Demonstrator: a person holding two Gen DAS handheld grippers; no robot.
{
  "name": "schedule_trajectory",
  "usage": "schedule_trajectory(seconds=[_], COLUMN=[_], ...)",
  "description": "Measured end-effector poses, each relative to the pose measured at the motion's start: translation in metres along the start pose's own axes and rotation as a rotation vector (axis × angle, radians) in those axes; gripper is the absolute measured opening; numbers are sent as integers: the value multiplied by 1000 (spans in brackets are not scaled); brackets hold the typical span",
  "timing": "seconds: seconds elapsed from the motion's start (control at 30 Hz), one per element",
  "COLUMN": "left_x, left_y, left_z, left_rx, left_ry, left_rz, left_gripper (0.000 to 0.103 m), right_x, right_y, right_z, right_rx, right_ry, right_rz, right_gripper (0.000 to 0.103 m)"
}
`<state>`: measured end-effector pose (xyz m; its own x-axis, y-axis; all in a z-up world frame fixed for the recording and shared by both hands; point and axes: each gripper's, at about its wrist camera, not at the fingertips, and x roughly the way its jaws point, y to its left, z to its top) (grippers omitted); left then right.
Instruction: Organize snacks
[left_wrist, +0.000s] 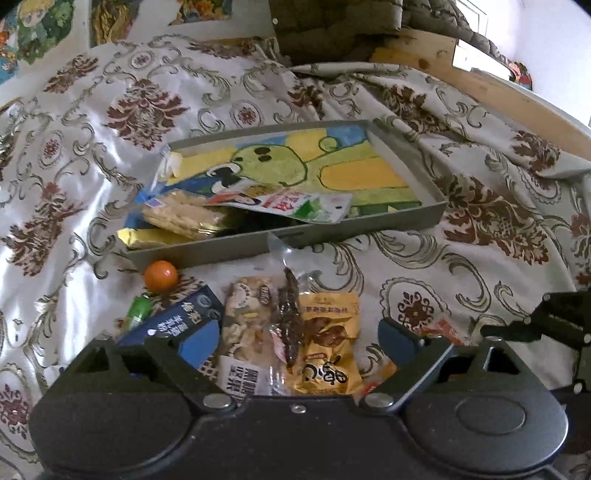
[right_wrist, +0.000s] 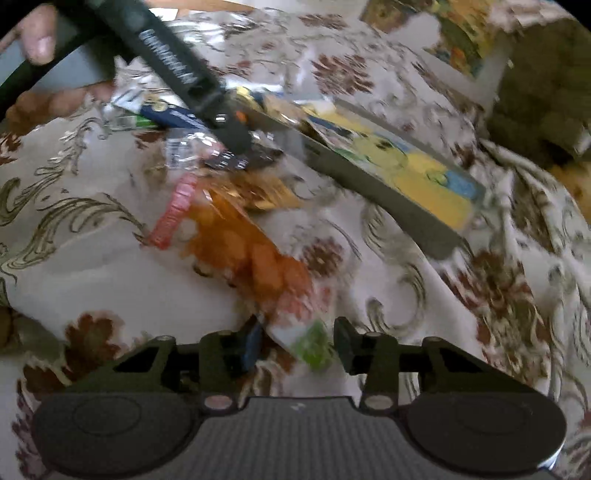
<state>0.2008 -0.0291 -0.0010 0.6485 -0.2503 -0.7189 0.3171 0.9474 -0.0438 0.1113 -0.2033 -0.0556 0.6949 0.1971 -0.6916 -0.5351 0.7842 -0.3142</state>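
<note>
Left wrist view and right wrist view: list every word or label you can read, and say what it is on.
"坚果", seen sideways and likely not certain: nut packet.
White Chinese characters, upside down, not legible: blue box.
Large dark characters, cut off by the jaws, not legible: yellow packet.
Red print, too small: white pouch in the tray.
White lettering, motion-blurred: black bar.
</note>
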Motion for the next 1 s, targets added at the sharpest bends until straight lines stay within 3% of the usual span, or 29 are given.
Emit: schedule_trajectory(seconds=[0.2,0.27,0.37,0.5,0.6,0.63,0.87,1.0], left_x=[20,25,30,39,46,49,46,37], left_y=[-4,-4,-6,-12,-18,-18,-12,-2], left_z=[2,4,7,14,19,19,9,3], left_rx=[17,11,13,34,61,53,12,-69], left_ry=[61,70,72,100,138,162,144,97], left_rz=[-13,-13,0,35,39,41,40,12], left_gripper=[73,63,58,50,29,17,13,13], right_x=[1,1,4,12,23,26,27,27], right_y=[-4,0,5,12,16,16,26,29], right_z=[1,0,1,6,10,11,10,7], right_rx=[-12,-26,-49,-106,-150,-148,-190,-205], right_ry=[-50,-72,-104,-131,-148,-151,-174,-201], right_rz=[24,33,46,48,50,56,61,56], right_gripper=[54,54,56,67,70,70,50,45])
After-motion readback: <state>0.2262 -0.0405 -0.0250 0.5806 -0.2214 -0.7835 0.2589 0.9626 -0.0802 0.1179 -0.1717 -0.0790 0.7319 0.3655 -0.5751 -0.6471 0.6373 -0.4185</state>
